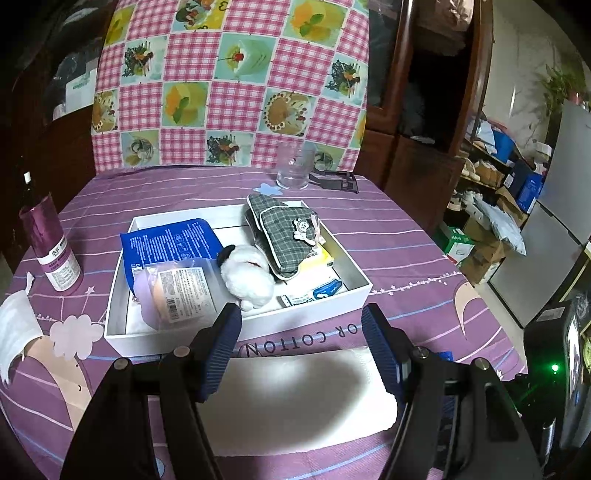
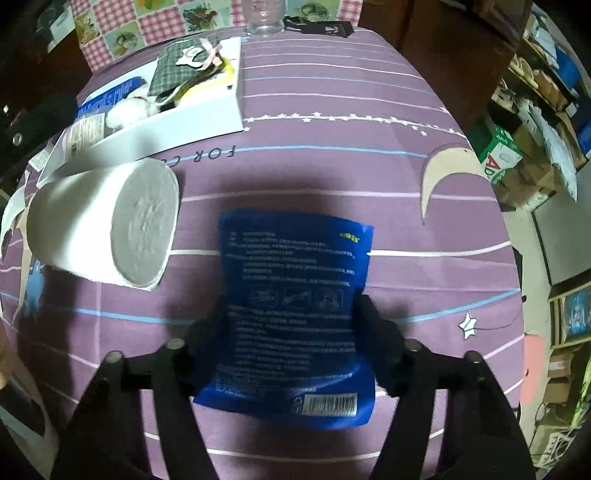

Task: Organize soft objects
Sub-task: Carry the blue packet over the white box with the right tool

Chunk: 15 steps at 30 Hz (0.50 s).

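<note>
Right claw (image 2: pixel 290 325) pinches the blue pouch (image 2: pixel 295 314) across its width, probably bound for the white box (image 2: pixel 177 125); left claw (image 1: pixel 301 328) hangs spread over the paper roll (image 1: pixel 295 398).

Blue pouch (image 2: pixel 295 314); white roll (image 2: pixel 103 225); purple striped tablecloth (image 2: pixel 332 166).

We see the glass (image 2: pixel 265 18) cut off by the top edge beyond the box (image 2: pixel 207 122). The small print on the blue pack (image 2: pixel 295 295) is too blurred to read. Inside the box, the plaid pouch (image 1: pixel 288 236) partly hides a yellow packet (image 1: pixel 321 258).
</note>
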Motion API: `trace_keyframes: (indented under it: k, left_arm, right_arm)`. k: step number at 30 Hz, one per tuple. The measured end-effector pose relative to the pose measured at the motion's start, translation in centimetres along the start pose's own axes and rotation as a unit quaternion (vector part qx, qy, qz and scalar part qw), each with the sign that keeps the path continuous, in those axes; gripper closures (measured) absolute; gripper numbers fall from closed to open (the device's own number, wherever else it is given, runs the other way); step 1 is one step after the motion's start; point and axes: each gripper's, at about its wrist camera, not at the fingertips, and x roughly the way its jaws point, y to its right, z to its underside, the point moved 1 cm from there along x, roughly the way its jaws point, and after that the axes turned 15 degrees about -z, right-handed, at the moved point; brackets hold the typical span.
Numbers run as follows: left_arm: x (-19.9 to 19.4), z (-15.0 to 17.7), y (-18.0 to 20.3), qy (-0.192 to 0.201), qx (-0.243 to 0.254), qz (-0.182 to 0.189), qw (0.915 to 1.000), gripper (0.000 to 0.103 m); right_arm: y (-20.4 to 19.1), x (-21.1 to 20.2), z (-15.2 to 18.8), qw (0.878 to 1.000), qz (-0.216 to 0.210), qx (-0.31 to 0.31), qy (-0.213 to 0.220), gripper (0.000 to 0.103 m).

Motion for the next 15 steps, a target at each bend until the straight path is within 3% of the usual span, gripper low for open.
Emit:
trace_keyframes:
  k: [9, 15]
  left_arm:
    - [-0.2, 0.0, 0.0, 0.004, 0.003, 0.006, 1.0, 0.035]
    - [-0.1, -0.2, -0.7, 0.001, -0.012, 0.017, 0.9998, 0.035]
  right_arm:
    - [1.1, -1.0, -0.4, 0.999, -0.017, 0.027, 0.004, 0.045]
    - [2.6, -4.7, -2.8, 0.997, -0.043, 0.043, 0.05, 0.045]
